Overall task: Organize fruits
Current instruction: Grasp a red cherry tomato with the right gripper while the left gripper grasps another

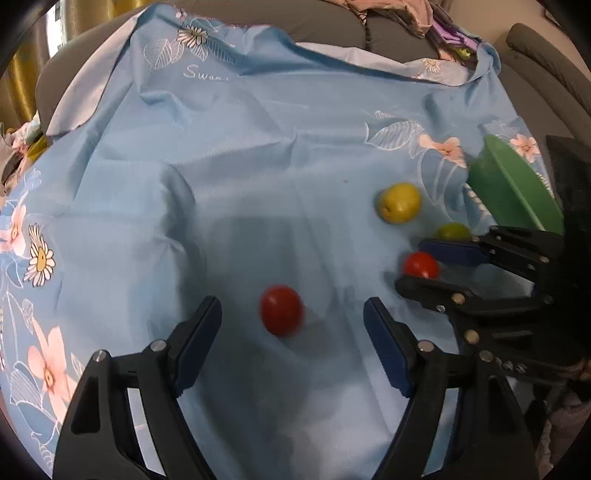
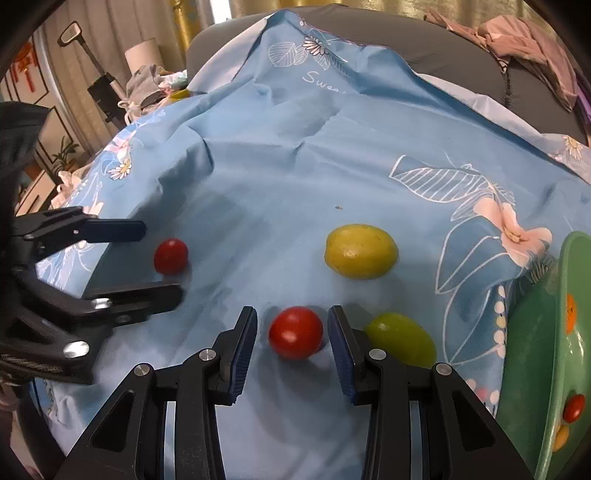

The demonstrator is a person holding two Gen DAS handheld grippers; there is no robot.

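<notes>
Two red tomatoes, a yellow fruit and a green fruit lie on a blue flowered cloth. My left gripper (image 1: 291, 314) is open around one red tomato (image 1: 281, 309), not touching it; that tomato shows in the right wrist view (image 2: 170, 255) between the left gripper's fingers (image 2: 162, 262). My right gripper (image 2: 291, 321) is open around the other red tomato (image 2: 295, 333), also seen in the left wrist view (image 1: 421, 265). The yellow fruit (image 2: 361, 251) lies beyond it, the green fruit (image 2: 402, 339) just right of the right finger. A green bowl (image 2: 535, 354) at the right holds small fruits.
The blue cloth (image 1: 240, 166) covers a grey sofa (image 1: 332, 26). Crumpled clothes (image 2: 528, 40) lie on the sofa back at the right. A lamp, a vacuum and clutter (image 2: 140, 77) stand at the far left.
</notes>
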